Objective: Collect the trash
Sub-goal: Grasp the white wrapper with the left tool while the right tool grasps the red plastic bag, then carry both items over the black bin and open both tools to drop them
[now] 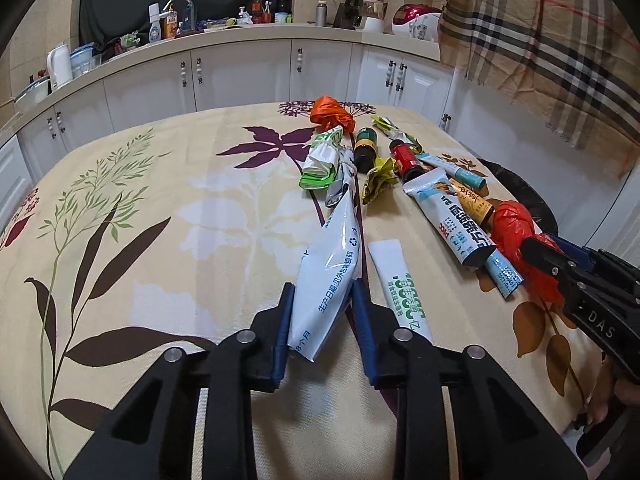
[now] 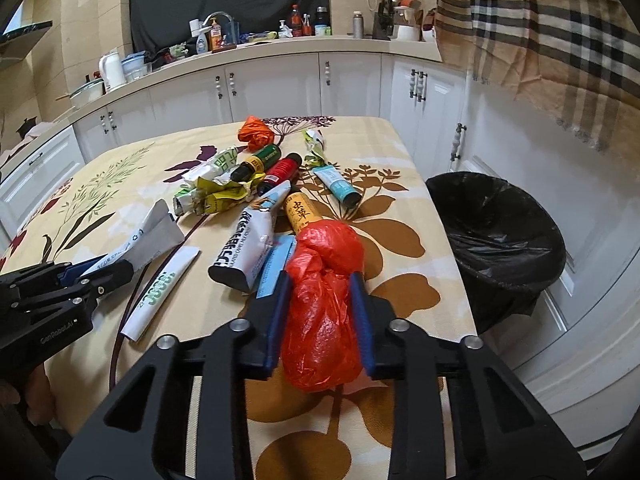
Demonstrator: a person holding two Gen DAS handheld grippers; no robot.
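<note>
My left hand-held gripper is clamped on a white pouch over the tabletop; my right hand-held gripper squeezes a red plastic bag. Pickup looks finished, so I'd carry both rightward to the black-lined bin, which seems to hold nothing yet.

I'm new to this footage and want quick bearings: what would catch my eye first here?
Most striking is the knotted red plastic bag clamped in the right gripper at the table's right edge, with the black-lined trash bin just beyond on the floor. Next, the left gripper grips a white pouch with blue print. Between them a litter of tubes, bottles and crumpled wrappers runs down the floral tablecloth.
</note>
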